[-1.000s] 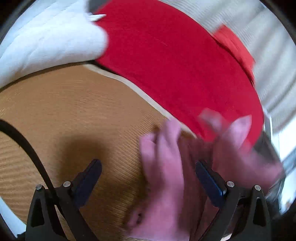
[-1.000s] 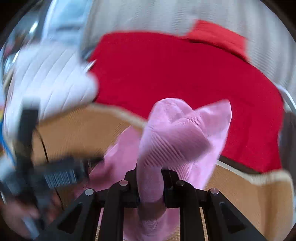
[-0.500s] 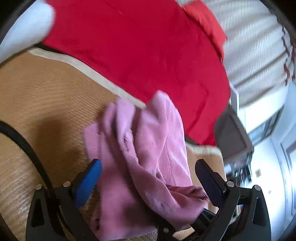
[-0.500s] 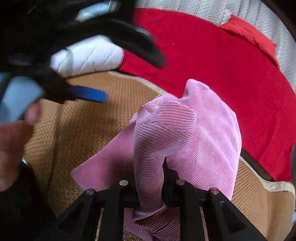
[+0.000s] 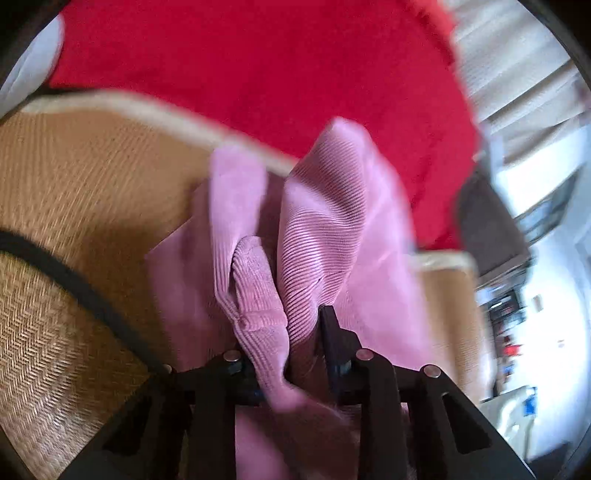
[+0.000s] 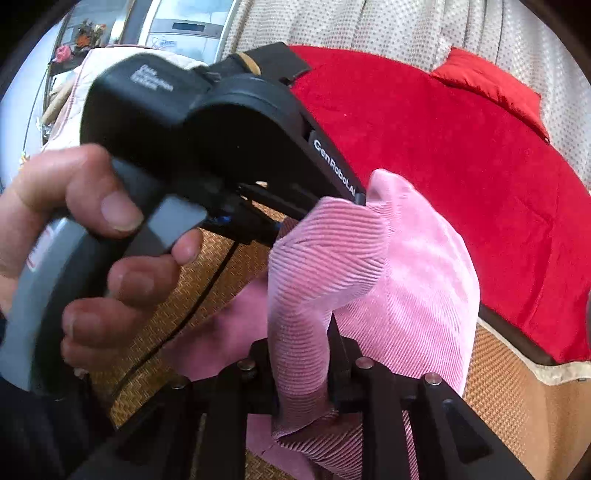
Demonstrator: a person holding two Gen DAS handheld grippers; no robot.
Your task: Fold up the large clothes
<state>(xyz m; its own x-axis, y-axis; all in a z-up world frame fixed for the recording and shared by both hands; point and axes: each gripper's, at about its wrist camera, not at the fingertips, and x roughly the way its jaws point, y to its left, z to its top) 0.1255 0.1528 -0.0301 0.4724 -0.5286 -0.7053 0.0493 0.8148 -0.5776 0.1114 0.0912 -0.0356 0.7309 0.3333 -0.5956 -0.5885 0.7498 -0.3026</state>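
Note:
A pink corduroy garment [image 5: 325,221] lies bunched on a woven straw mat [image 5: 74,184]. My left gripper [image 5: 280,321] has a raised fold of it between its fingers, and its jaws are closing onto the cloth. In the right wrist view the same garment [image 6: 406,288] rises as a thick fold through my right gripper [image 6: 303,339], whose jaws are opening while the cloth still fills the gap. The left gripper [image 6: 317,214], held by a hand [image 6: 92,221], bites the top of that fold just ahead of my right gripper.
A red blanket [image 6: 443,166] covers the surface beyond the mat [image 6: 498,369], with a red cushion [image 6: 487,81] and pale curtain [image 6: 369,26] behind. A black cable [image 5: 74,280] crosses the mat at left. A white quilted pillow [image 5: 33,62] sits far left.
The left gripper came in from wide open over the mat and closed around a fold of the pink garment. The right gripper sank a little and its fingers parted slightly around the cloth.

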